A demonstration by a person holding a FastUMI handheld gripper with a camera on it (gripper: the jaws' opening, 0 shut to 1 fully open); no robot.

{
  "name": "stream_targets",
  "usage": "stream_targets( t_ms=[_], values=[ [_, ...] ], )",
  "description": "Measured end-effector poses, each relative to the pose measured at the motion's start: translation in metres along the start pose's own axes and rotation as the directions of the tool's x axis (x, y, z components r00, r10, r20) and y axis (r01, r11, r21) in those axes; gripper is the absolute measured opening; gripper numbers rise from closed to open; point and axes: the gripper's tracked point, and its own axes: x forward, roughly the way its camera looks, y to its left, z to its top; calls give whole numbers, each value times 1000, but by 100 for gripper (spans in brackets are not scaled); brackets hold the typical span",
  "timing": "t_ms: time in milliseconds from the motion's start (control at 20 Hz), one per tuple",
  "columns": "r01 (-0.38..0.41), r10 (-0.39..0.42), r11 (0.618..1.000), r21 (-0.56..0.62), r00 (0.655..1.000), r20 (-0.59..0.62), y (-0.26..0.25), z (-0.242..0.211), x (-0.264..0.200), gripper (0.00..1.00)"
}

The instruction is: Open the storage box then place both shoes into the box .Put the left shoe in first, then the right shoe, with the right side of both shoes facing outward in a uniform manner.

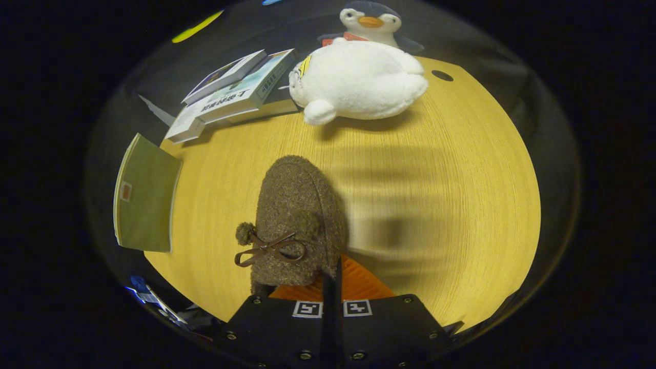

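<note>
A brown fuzzy shoe (300, 215) with a thin bow and a small pompom (243, 233) on its top hangs right in front of my gripper, its toe pointing away. My gripper (332, 284) is shut on the shoe, pinching the rim of the shoe's opening on its right side, with the fingers almost together. A blurred shadow falls on the wooden table (451, 205) to the right of the shoe, so the shoe seems lifted off the surface.
A white penguin plush (359, 82) lies at the far side of the table. Stacked books (230, 95) rest far left. A green book (146, 200) lies left of the shoe. A dark hole (442, 75) marks the far right of the tabletop.
</note>
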Motion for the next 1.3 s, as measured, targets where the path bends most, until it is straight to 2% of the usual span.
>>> stream_targets(
  t_ms=[100,300,400,900,1300],
  values=[
    [-7,7,1000,-4,1000,10,12,7,-17,1],
    [43,-40,996,-80,999,28,37,20,-50,1],
    [43,-38,993,-113,998,46,58,29,-65,1],
    [-55,69,977,-206,996,61,187,59,-100,1],
    [-132,147,934,-331,989,22,287,70,-96,1]
  ],
)
